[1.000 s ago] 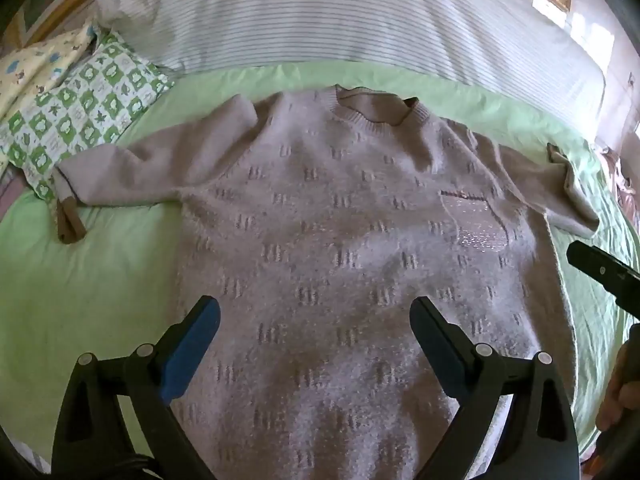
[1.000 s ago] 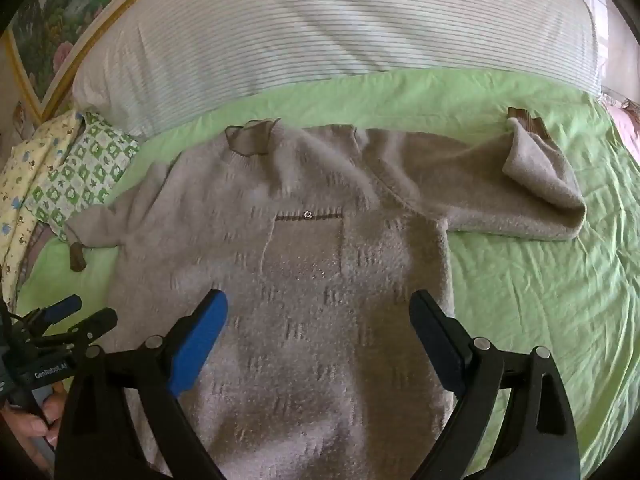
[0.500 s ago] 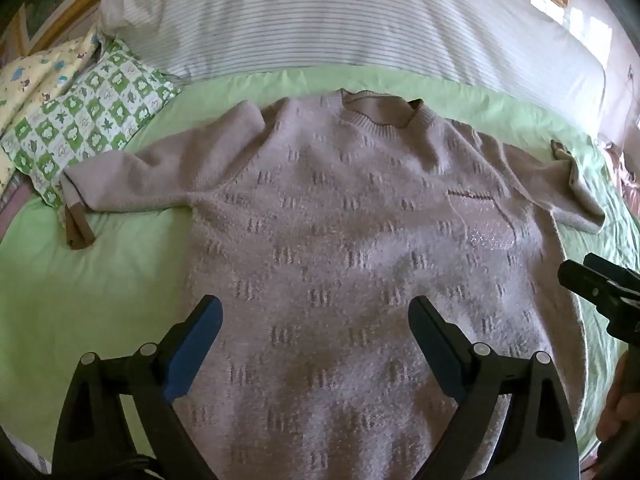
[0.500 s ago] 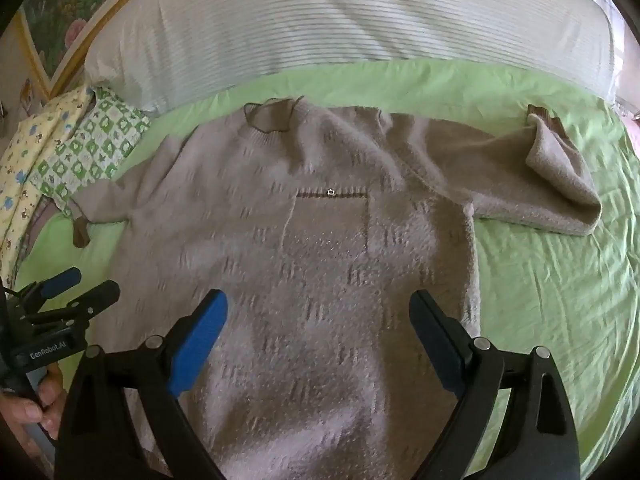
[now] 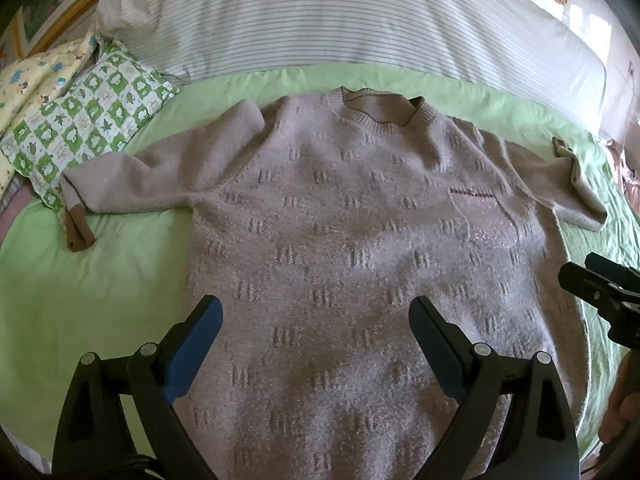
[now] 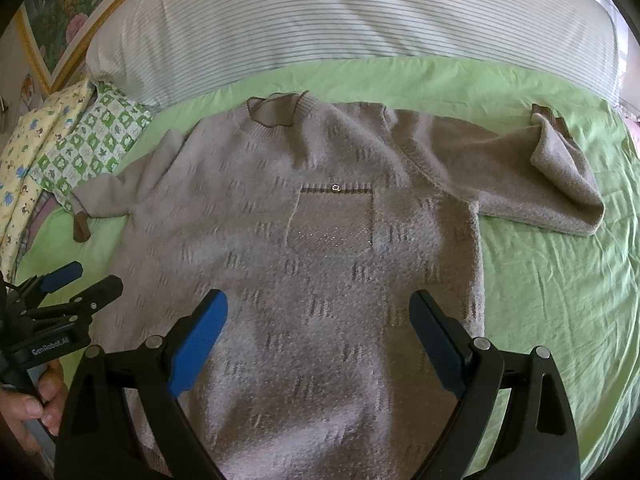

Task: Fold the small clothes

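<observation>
Lying flat on green bed (image 5: 100,280), sweater (image 5: 340,240) spread out; left claw (image 5: 316,330) and right claw (image 6: 318,322) both wide open, empty, above it.

The sweater (image 5: 360,240) is beige-grey with rows of darker dash marks, brown cuffs and brown collar edging; its chest pocket (image 6: 332,216) glitters. It lies on a light green bedsheet (image 5: 100,272), below a white-and-grey striped pillow (image 5: 340,20) and beside a green-and-white checked cushion (image 5: 84,128).
</observation>
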Demonstrator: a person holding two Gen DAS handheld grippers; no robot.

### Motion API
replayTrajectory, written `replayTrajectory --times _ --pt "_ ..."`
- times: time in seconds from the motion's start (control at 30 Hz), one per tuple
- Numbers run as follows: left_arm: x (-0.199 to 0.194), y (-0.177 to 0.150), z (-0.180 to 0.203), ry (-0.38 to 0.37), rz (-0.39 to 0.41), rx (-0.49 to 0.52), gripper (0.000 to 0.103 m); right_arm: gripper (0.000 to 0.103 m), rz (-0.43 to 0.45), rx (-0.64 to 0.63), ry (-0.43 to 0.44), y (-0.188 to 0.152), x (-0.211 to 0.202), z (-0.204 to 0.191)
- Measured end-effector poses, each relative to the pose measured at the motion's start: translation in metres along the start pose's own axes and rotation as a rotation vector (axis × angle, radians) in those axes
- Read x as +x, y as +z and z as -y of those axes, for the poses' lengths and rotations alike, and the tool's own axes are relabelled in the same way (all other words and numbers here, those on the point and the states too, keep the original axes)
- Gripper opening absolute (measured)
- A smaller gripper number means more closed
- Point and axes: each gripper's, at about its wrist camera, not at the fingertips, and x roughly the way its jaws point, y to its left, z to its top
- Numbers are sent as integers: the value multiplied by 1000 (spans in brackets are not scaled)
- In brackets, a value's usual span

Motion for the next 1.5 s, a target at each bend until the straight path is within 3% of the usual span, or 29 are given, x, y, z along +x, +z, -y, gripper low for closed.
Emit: replayTrajectory --times 1.5 --pt "13 1 -1 1 -24 13 95 92 -17 -3 17 3 9 -6"
